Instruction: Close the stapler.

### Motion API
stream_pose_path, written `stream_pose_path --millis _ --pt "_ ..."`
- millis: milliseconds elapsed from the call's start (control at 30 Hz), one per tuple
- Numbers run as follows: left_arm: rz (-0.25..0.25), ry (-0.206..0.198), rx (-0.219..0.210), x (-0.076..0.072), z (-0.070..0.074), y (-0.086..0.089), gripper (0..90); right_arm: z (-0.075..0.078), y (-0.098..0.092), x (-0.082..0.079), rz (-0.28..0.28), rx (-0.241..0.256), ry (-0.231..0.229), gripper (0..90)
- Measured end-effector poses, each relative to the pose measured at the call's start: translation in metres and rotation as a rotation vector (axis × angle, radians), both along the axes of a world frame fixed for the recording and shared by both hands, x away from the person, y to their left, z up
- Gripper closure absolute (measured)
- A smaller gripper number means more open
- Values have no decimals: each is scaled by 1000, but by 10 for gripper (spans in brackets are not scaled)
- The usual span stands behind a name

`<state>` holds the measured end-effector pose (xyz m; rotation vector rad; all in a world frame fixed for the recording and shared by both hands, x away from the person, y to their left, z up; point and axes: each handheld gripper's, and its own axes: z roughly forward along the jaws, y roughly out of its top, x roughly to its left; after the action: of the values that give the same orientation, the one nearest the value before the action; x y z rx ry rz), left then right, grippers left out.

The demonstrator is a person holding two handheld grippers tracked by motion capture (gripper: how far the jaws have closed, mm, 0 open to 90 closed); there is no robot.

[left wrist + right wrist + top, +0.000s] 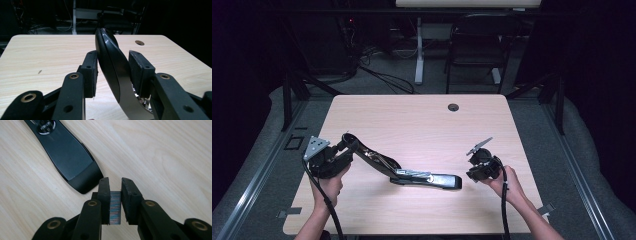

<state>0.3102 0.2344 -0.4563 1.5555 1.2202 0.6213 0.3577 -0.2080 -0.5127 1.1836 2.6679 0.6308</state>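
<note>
I sit at the near edge of a pale wooden table (422, 115) with a gripper in each hand. A long black strap-like thing with metal fittings, perhaps a belt or a headband (412, 175), lies across the near middle of the table. Its left end arches up off the wood into my left gripper (343, 148); its right end lies flat, a broad black tab.

In the left gripper view, my left gripper (113, 72) is clenched on the curved black band (112, 67), which stands upright between the two pads and rises above them.

My right gripper (475, 172) sits on the right side of the table, just beside the flat right end of the band and not touching it. In the right gripper view, my right gripper (115, 191) has its jaws nearly closed with a narrow gap and nothing between them; the band's rounded end (75, 162) lies on the wood just to the far left.

A small dark round hole (453, 107) marks the far side of the table.
</note>
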Motion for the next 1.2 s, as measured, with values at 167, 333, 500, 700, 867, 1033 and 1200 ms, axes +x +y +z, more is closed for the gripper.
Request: stream_pose_path --millis 167,333,500,700,867,1033,1200 --pt "-1 -2 -3 0 0 0 609 5 5 1 30 20 -31 783" --pt "-2 -6 5 0 0 0 608 8 7 0 63 28 -46 784" --pt "-1 -9 4 -1 -1 0 608 10 11 1 81 48 -48 783" --pt "-3 -7 10 -2 -1 1 606 11 20 3 110 38 -55 784" --pt "-5 -7 9 -2 -1 1 606 12 24 4 130 38 -58 783" --pt "-4 -9 11 -2 -1 1 605 17 28 7 152 52 -67 783" --pt "-5 -9 10 -2 -1 1 605 21 35 10 184 55 -71 783"
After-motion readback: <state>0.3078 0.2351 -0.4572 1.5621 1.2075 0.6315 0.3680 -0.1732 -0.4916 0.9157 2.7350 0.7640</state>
